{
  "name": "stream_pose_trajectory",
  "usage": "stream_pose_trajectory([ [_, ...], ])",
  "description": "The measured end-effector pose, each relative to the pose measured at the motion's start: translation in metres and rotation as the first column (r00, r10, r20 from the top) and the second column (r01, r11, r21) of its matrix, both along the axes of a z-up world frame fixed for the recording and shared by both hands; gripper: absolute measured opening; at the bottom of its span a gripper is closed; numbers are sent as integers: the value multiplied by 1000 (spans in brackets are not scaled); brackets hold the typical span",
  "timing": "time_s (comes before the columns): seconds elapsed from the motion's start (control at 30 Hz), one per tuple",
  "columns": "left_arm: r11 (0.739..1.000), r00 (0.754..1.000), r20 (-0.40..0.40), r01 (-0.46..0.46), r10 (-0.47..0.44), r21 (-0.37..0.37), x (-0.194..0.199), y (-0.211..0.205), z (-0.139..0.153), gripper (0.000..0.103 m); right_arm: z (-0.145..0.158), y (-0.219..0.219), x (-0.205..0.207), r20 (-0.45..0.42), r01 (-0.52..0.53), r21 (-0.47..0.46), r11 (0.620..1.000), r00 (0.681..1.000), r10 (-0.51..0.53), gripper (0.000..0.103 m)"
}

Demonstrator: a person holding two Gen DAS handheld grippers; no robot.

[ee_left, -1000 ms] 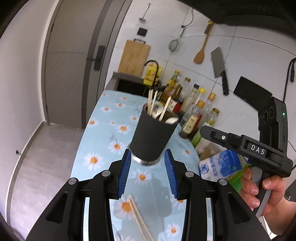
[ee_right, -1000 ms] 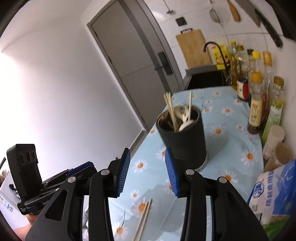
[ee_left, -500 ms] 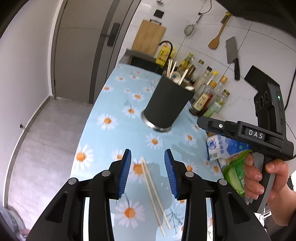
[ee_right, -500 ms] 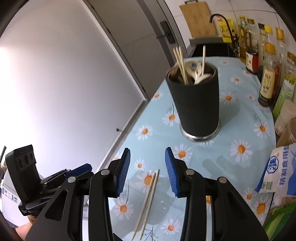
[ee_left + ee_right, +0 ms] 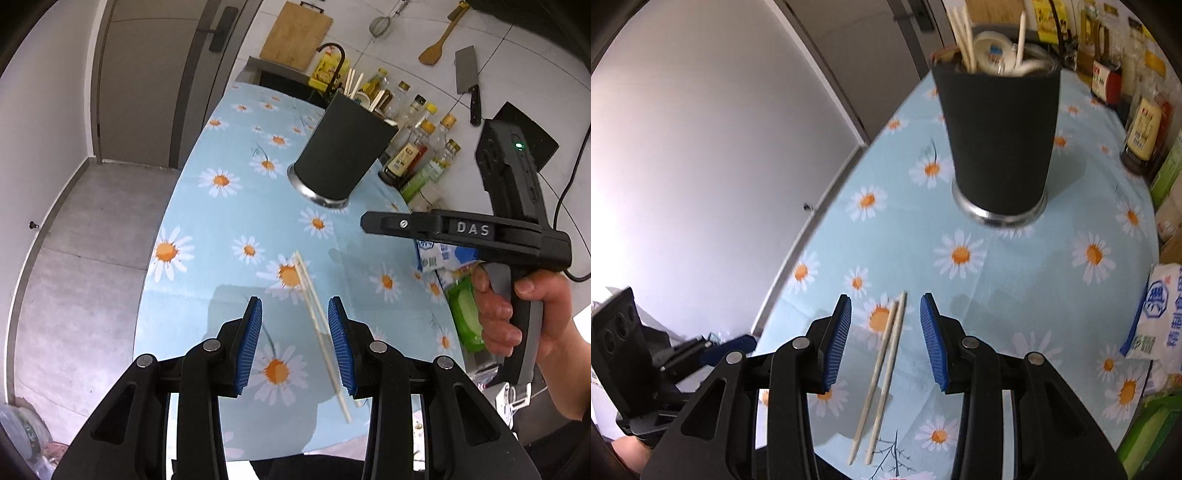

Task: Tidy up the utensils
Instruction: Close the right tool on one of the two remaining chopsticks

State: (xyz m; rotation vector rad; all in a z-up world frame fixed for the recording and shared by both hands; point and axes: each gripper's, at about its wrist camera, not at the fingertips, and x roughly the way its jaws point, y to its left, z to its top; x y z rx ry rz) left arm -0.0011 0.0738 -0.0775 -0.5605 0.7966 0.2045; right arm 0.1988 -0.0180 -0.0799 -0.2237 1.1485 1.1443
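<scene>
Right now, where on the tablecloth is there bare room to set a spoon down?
Bare cloth lies between the black utensil holder and the chopsticks, and along the door-side edge of the tablecloth. The wall side is crowded with sauce bottles and food packets.

Left wrist view high above the desk (image 5: 229, 206), tilted down toward 12 o'clock, right wrist view lower and nearer, both sharing the chopsticks (image 5: 314, 314) (image 5: 886, 354) and black holder (image 5: 343, 151) (image 5: 997, 122) at 12 to 1 o'clock

chopsticks (image 5: 882, 373) on tablecloth (image 5: 1015, 280) | utensil holder (image 5: 997, 125) behind | bottles (image 5: 417, 147) beside holder
</scene>
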Motion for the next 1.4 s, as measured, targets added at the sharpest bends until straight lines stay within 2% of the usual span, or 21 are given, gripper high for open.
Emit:
stream_pose_trajectory([
  [0.2, 999, 999, -32, 13, -14, -33, -3, 12, -14, 36, -28, 16, -10, -38, -10, -147, 989, 999, 4, 40],
  [0.4, 998, 998, -51, 24, -27, -60, -8, 16, -24, 36, -54, 31, -8, -118, -21, -283, 959, 993, -14, 30],
  [0.5, 996, 998, -56, 26, -31, -81, -10, 15, -29, 36, -65, 38, -9, -151, -36, -326, 945, 988, -14, 30],
  [0.63, 995, 997, -57, 37, -42, -88, -11, 16, -31, 36, -77, 47, -12, -159, -50, -387, 921, 987, -13, 21],
  [0.77, 995, 998, -57, 27, -33, -98, -13, 24, -32, 36, -87, 52, -13, -182, -47, -441, 896, 982, -39, 18],
  [1.03, 992, 996, -58, 65, -72, -112, -11, 27, -37, 36, -87, 64, -21, -140, -33, -494, 869, 989, -41, 15],
  [1.27, 989, 995, -36, 93, -98, -113, -6, 29, -36, 36, -90, 81, -48, -69, -1, -536, 845, 997, -42, 15],
  [1.4, 986, 992, -28, 118, -122, -117, -7, 30, -35, 36, -91, 88, -56, -50, 22, -553, 833, 997, -60, 10],
])
